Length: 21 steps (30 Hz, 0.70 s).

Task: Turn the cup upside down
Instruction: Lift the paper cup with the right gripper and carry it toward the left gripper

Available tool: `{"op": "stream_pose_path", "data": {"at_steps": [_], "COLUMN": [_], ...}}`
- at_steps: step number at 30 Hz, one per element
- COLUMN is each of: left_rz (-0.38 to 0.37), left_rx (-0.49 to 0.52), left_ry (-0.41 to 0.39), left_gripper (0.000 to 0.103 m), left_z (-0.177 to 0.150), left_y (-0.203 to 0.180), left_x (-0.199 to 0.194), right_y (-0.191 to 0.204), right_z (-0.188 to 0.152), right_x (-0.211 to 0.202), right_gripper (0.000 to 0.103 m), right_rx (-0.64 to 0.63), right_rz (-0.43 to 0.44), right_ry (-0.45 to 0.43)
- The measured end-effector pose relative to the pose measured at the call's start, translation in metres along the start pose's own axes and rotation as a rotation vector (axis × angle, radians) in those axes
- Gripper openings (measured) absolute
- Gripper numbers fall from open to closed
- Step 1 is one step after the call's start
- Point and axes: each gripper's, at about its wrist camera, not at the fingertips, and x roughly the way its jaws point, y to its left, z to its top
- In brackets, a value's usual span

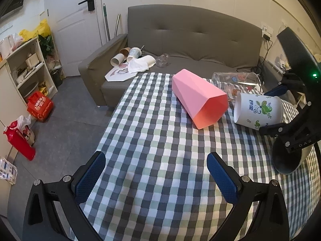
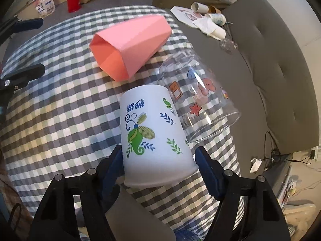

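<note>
A white paper cup with green leaf print [image 2: 152,134] lies tilted on the checkered tablecloth [image 2: 60,120]. My right gripper [image 2: 158,160] is shut on it near its rim, one blue pad on each side. The same cup shows in the left wrist view [image 1: 258,110], held sideways by the right gripper [image 1: 274,108]. My left gripper [image 1: 156,172] is open and empty above the cloth, near the table's front edge.
A pink faceted cup [image 1: 198,100] and a clear plastic cup with stickers [image 1: 236,82] lie on their sides beside the white cup. A dark cup [image 1: 286,158] lies at the right. A grey sofa [image 1: 190,40] with litter stands behind the table.
</note>
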Motion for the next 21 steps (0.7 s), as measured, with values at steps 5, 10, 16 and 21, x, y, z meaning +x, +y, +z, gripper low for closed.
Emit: {"op": "stream_pose_path", "data": {"at_steps": [5, 10, 16, 21], "left_rz": [-0.004, -0.008, -0.023, -0.017], "left_rx": [-0.017, -0.043, -0.06, -0.071], "left_ry": [-0.022, -0.056, -0.109, -0.116], "left_gripper": [0.103, 0.103, 0.103, 0.103], "left_z": [0.003, 0.002, -0.005, -0.02], "left_y": [0.004, 0.009, 0.017, 0.028], "left_x": [-0.011, -0.03, -0.055, -0.065], "right_y": [0.001, 0.007, 0.046, 0.093], "right_z": [-0.005, -0.008, -0.035, -0.063], "right_x": [-0.033, -0.084, -0.121, -0.098], "right_gripper": [0.071, 0.07, 0.07, 0.07], "right_rx": [0.055, 0.198, 0.558, 0.852], "right_rz": [-0.034, -0.072, -0.023, 0.066], "right_ry": [-0.057, -0.11, -0.12, -0.092]}}
